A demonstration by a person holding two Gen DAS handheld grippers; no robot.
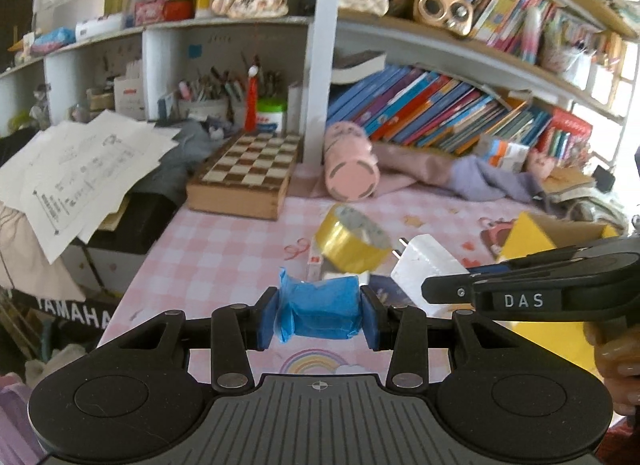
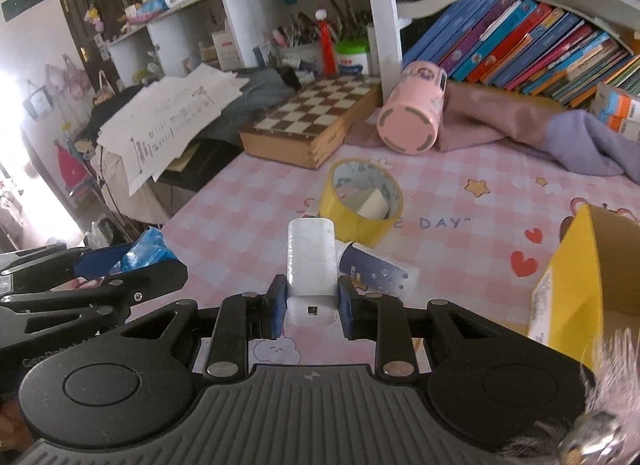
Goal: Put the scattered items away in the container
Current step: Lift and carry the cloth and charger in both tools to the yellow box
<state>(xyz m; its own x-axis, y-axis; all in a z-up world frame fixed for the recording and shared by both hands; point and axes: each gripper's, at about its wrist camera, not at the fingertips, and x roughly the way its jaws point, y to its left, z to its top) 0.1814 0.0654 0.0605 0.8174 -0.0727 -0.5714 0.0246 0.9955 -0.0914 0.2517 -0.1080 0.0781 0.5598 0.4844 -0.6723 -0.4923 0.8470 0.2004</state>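
- The blue pads of the left gripper (image 1: pixel 319 311) press from both sides on a blue wrapped packet (image 1: pixel 318 311), which hangs clear above the pink checked tablecloth (image 1: pixel 224 249).
- The pads of the right gripper (image 2: pixel 312 307) are clenched on the rear end of a white plug adapter (image 2: pixel 311 265); its body points forward and away from the fingers.
- Both grippers point forward and slant downward; they are side by side, the right one at the right edge of the left wrist view.
- A hand (image 1: pixel 614 361) holds the handle of the right gripper.
- On the cloth under the adapter lies a white and dark tube (image 2: pixel 374 267), touching a yellow tape roll (image 2: pixel 362 203) behind it.
- The yellow cardboard box (image 2: pixel 568 285) stands open near the right edge of the cloth.
- A chessboard case (image 2: pixel 316 121) and a pink cup (image 2: pixel 412 117) on its side lie toward the far edge.
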